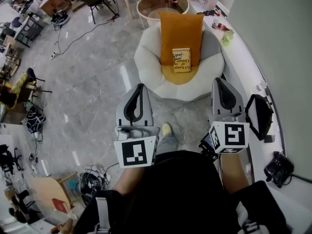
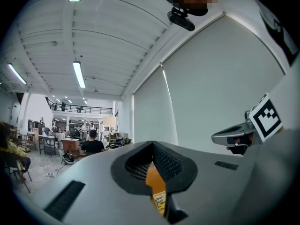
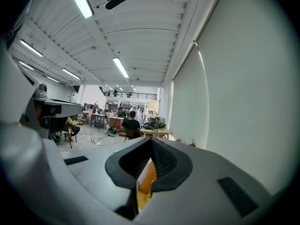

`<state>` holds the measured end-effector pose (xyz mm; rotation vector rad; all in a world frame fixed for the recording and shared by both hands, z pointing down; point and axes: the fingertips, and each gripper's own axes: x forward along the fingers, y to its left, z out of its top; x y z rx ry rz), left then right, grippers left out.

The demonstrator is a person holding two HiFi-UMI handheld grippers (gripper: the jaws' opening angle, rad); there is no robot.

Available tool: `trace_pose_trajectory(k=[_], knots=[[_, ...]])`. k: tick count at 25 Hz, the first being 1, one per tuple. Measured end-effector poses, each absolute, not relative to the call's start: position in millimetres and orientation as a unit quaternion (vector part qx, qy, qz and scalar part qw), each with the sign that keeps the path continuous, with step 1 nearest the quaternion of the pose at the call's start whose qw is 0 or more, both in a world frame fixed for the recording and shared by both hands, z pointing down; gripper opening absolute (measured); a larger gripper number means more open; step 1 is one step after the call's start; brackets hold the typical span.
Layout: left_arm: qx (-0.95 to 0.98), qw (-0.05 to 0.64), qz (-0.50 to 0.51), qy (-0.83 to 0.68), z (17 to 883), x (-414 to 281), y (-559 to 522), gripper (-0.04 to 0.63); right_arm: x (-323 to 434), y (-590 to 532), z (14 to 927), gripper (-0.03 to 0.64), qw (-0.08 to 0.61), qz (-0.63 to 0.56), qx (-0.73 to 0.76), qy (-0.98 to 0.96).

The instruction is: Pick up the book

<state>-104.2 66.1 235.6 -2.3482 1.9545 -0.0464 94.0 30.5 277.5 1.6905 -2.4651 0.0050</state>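
Note:
The book (image 1: 181, 60), yellow with dark lettering, leans on an orange cushion (image 1: 181, 28) in a white round armchair (image 1: 148, 65) straight ahead. My left gripper (image 1: 140, 86) hovers short of the chair's near left rim, its jaws shut and empty. My right gripper (image 1: 218, 80) is level with it by the chair's near right rim, also shut with nothing held. In the left gripper view, a slice of the book (image 2: 160, 203) and cushion shows through the slit below the closed left gripper (image 2: 152, 144). The right gripper (image 3: 151, 139) frames only orange cushion (image 3: 147, 179).
A round glass-topped table (image 1: 146, 1) with a bottle stands behind the chair. A white counter (image 1: 243, 67) runs along the right wall, carrying a black bag (image 1: 258, 113) and small items. Cables and desks lie off to the left. My shoe (image 1: 166, 129) is on the marble floor.

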Motion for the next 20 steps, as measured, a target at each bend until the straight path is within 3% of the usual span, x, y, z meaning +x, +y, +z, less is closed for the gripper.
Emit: trace_pose_trajectory(k=[20], knots=[[-0.787, 0.027, -0.014, 0.616, 247.6, -163.7, -31.2, 0.011, 29.8, -60.9, 281.7, 0.014, 0.097, 0.002, 0.578, -0.81]])
